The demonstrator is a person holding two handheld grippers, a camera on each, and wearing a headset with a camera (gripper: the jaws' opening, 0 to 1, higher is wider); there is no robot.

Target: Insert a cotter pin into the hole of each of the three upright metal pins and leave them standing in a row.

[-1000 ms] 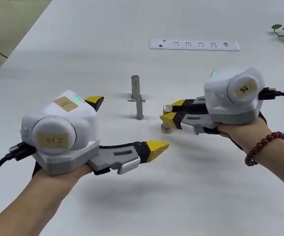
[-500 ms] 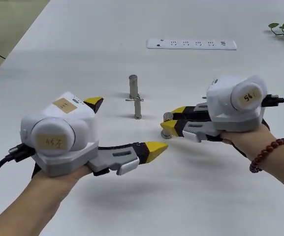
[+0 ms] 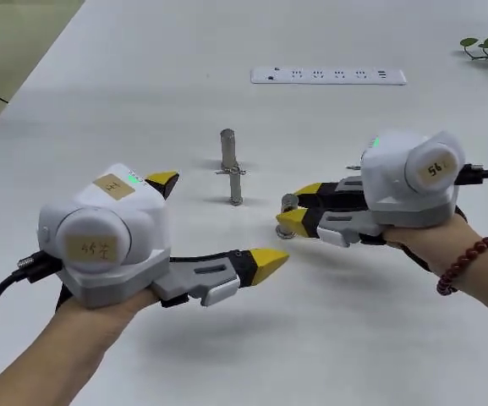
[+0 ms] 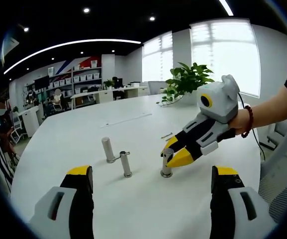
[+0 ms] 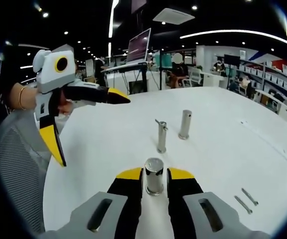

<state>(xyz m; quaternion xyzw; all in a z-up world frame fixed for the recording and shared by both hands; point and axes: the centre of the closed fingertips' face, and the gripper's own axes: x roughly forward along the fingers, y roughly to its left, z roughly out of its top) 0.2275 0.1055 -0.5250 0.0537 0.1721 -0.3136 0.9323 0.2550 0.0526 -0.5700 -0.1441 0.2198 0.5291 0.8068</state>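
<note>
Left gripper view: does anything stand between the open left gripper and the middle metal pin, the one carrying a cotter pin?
Nothing visible does: bare tabletop lies between the left gripper and the middle metal pin. The right gripper, closed on the nearest metal pin, stands right of that path.

left tool [image 3: 216, 218], right tool [image 3: 292, 207] white, black jaws yellow-tipped; metal pins [image 3: 228, 145] silver; table [image 3: 227, 338] white; bracelet [image 3: 468, 258] maybe reddish.

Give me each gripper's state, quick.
Left gripper: open, holding nothing.
Right gripper: closed on the nearest metal pin.
</note>
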